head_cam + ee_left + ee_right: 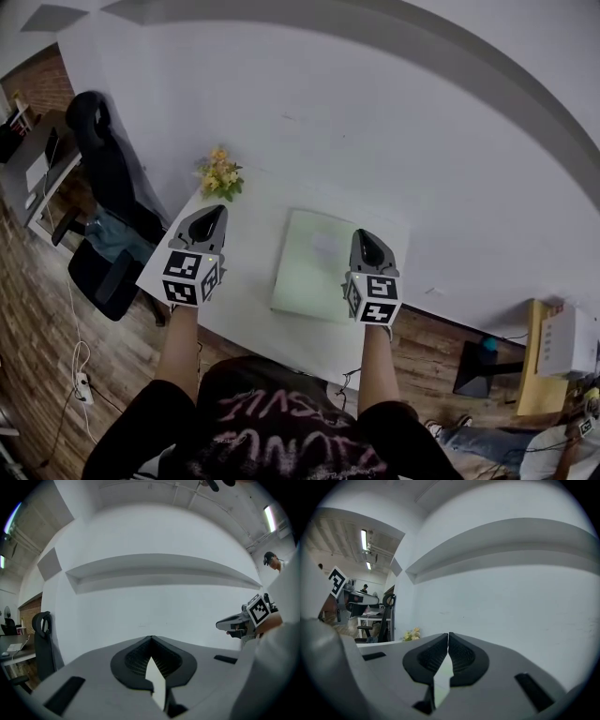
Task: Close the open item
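Currently my left tool (pixel 218 210) and right tool (pixel 365 234) are pinched together, empty (pale green flat item (pixel 305 267) on the worktop (pixel 248 274), three o'clock of left tool).

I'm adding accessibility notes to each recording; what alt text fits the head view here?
Seen from above, a person holds two grippers, both shut and empty, over a white table: the left gripper beside, the right gripper at the right edge of, a flat pale green item. Yellow flowers sit at the table's far left corner, a black office chair beyond.
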### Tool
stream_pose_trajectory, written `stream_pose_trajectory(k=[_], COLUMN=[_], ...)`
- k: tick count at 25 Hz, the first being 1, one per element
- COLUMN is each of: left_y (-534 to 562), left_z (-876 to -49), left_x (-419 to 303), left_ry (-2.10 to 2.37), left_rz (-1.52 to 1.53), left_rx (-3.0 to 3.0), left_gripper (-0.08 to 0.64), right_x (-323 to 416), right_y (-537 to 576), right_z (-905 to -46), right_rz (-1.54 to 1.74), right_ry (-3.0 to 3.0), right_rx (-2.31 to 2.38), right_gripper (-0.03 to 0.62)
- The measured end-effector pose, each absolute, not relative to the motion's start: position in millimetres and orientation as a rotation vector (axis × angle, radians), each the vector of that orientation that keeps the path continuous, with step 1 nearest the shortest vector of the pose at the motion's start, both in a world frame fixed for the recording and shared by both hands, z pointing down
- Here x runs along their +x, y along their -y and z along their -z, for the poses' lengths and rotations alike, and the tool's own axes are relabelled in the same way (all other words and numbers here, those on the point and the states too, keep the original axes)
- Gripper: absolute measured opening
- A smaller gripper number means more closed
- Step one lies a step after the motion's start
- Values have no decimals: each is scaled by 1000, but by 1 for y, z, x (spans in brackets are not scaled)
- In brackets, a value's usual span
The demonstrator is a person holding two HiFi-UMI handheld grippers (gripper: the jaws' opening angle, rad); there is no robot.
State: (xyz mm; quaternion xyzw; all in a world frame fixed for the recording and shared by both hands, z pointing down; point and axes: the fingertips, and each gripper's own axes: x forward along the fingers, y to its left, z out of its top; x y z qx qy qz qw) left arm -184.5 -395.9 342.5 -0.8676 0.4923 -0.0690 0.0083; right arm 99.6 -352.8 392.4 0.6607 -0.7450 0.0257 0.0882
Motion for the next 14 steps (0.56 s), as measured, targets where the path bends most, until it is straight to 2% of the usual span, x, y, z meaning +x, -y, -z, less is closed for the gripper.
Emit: stream_pose_trajectory(k=[14], left_y=[406], left_z=[-337], left_x=[-182], left_ry=[-1481], left_rz=[173], left_rx=[-2735], left_gripper=[14], right_x=[97], right_y=[358], right_z=[-385], right_rz=[-65], right_ry=[2201], right_rx=[1999], right_gripper=[23])
